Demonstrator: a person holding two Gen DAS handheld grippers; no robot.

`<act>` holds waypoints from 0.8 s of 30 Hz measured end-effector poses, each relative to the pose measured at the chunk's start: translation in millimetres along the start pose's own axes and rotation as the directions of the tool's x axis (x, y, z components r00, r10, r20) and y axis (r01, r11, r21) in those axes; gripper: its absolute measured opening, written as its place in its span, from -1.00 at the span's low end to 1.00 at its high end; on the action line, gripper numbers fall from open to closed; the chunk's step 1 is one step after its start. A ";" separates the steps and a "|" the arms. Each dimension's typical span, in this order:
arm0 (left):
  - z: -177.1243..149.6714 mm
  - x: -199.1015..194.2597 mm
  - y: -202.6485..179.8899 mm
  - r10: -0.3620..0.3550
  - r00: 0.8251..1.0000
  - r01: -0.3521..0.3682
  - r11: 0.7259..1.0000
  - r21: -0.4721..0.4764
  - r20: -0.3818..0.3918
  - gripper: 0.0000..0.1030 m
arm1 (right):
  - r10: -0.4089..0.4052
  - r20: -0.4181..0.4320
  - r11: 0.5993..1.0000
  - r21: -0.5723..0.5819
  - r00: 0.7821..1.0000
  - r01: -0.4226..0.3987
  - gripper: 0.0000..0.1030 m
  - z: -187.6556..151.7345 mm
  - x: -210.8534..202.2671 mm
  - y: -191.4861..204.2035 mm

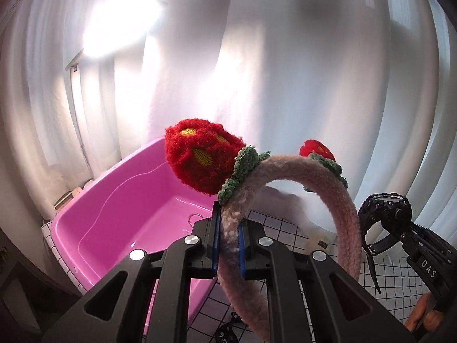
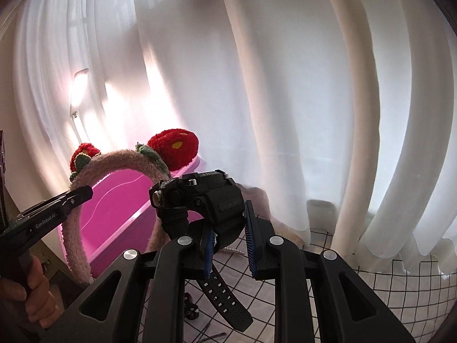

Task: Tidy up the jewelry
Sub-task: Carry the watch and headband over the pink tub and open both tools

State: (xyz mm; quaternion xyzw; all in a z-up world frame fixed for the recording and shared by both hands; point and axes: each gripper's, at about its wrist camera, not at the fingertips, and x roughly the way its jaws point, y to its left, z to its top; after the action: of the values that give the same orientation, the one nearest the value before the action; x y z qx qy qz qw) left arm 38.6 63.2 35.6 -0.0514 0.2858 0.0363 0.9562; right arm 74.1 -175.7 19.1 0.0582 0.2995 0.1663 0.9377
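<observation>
My left gripper (image 1: 230,245) is shut on a fuzzy pink headband (image 1: 340,208) with two red strawberry pompoms and holds it up over the near end of a pink plastic bin (image 1: 120,214). The headband also shows in the right wrist view (image 2: 114,160), with the left gripper (image 2: 81,194) on it. My right gripper (image 2: 230,245) is shut on the strap of a black digital watch (image 2: 205,200), lifted above the table. The watch shows at the right of the left wrist view (image 1: 382,211). A thin metal ring (image 1: 195,217) lies inside the bin.
The table has a white cloth with a black grid (image 2: 371,300). White curtains (image 2: 314,85) hang close behind. A pearl strand (image 2: 234,251), small dark items (image 2: 191,308) and hair pins (image 2: 211,337) lie on the cloth below the right gripper.
</observation>
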 end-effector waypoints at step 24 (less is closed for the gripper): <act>-7.9 72.1 146.8 0.230 0.954 -0.238 0.971 -0.019 -0.195 -0.76 | 0.085 -0.242 0.972 -0.195 0.967 -0.134 -0.64 27.9 153.2 181.5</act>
State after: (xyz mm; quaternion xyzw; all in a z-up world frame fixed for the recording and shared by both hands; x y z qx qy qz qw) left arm 80.0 210.7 -22.1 -0.0405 0.3795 0.1500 0.9121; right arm 157.2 47.4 -3.4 -0.0442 0.3842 0.2543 0.8865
